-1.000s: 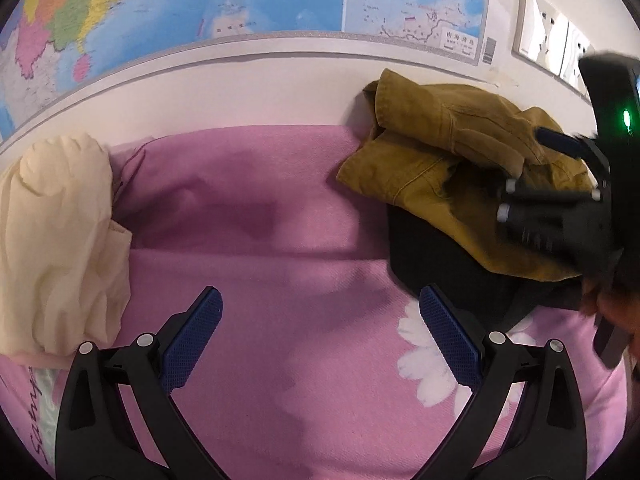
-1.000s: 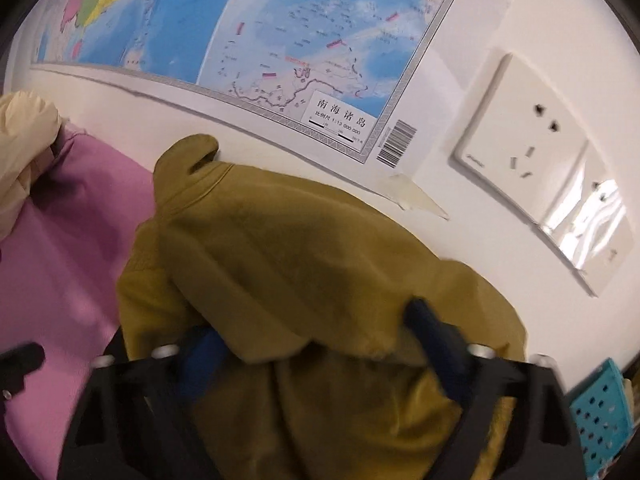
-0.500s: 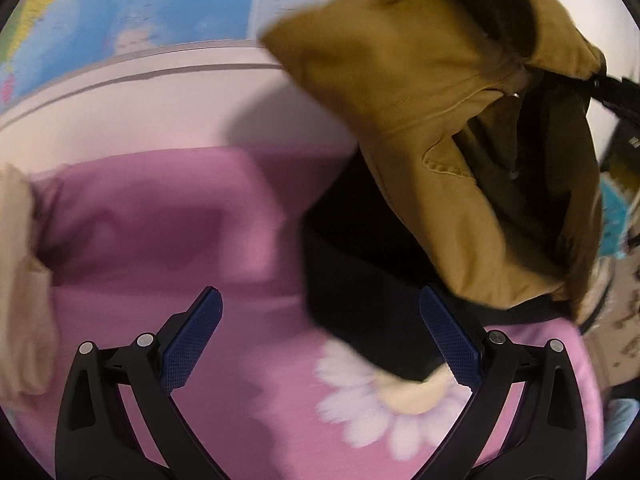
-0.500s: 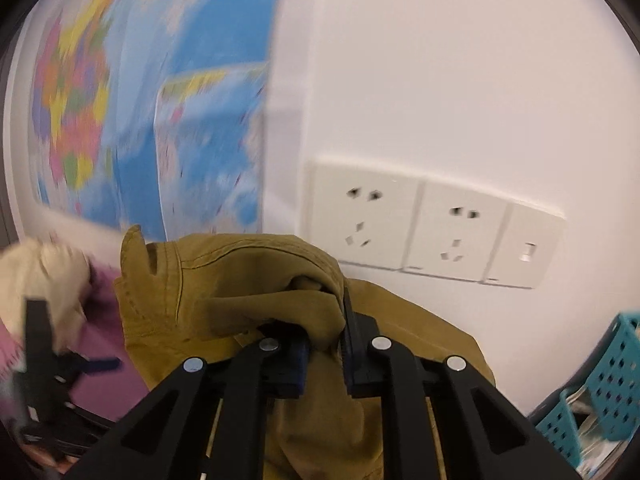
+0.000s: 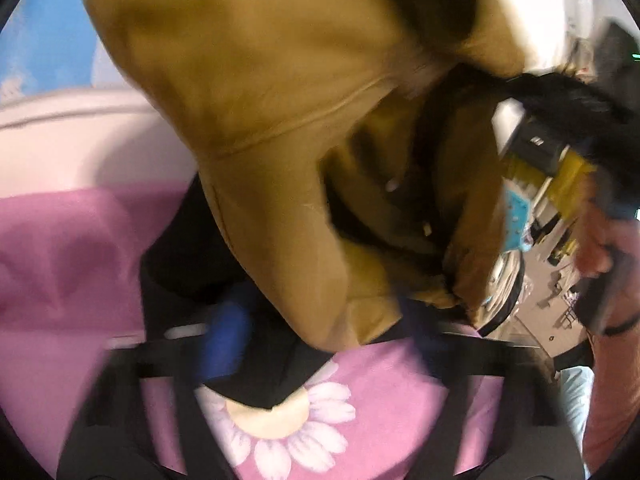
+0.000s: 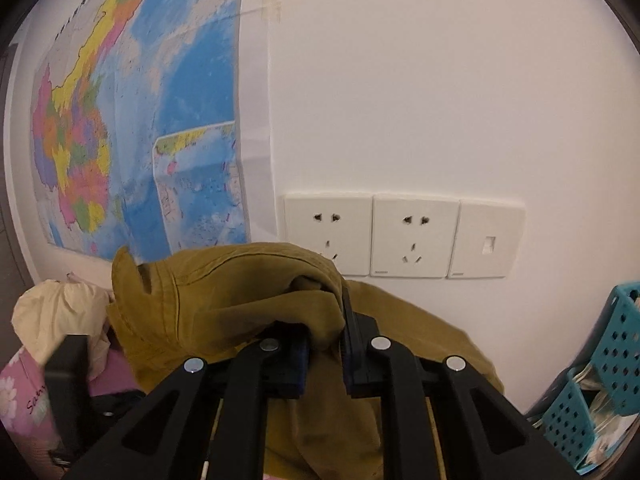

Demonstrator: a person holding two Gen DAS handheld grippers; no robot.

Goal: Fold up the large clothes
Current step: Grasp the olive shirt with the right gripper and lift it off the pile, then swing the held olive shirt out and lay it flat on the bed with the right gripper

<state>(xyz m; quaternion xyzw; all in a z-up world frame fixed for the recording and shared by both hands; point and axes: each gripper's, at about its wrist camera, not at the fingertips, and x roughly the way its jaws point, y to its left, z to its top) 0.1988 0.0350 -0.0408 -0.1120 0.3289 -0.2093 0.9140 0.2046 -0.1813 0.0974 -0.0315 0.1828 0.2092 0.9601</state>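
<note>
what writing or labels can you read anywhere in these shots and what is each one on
"Sam…": cursive start of a word on the pink floral sheet, cut off by the picture edge.
Vertical row of characters at the top of the wall map: too small to read.
Place names across the map: too small to read.
Sockets and switch: no readable marking.
Left wrist view: too blurred, nothing readable.

Matt mustard cloth jacket (image 6: 224, 304); glossy paper map (image 6: 132, 120).

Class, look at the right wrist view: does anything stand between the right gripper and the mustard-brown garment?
Nothing visible does. The right gripper is already shut on a bunched fold of the mustard-brown garment, the cloth pinched directly between its pads.
</note>
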